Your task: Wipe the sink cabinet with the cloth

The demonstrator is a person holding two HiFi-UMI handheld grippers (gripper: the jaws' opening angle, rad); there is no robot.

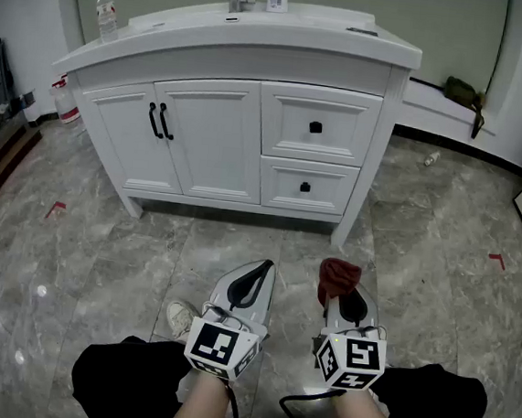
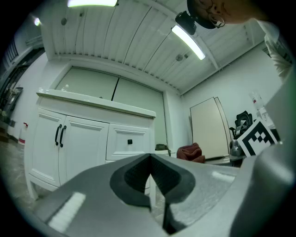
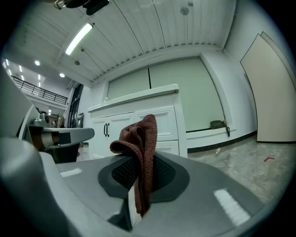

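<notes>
Right gripper view: nubby, crumpled maroon cloth (image 3: 140, 150)

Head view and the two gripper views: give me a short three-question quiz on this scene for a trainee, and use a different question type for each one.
1. Multiple choice: what is the right gripper shut on?
A) a sponge
B) the cloth
C) nothing

2. True or false: the left gripper is shut with nothing between its jaws.

3. Short answer: how many drawers does the cabinet have, and on which side of its doors do they sit in the head view?

Key
1. B
2. True
3. Two, to the right of the doors
</notes>
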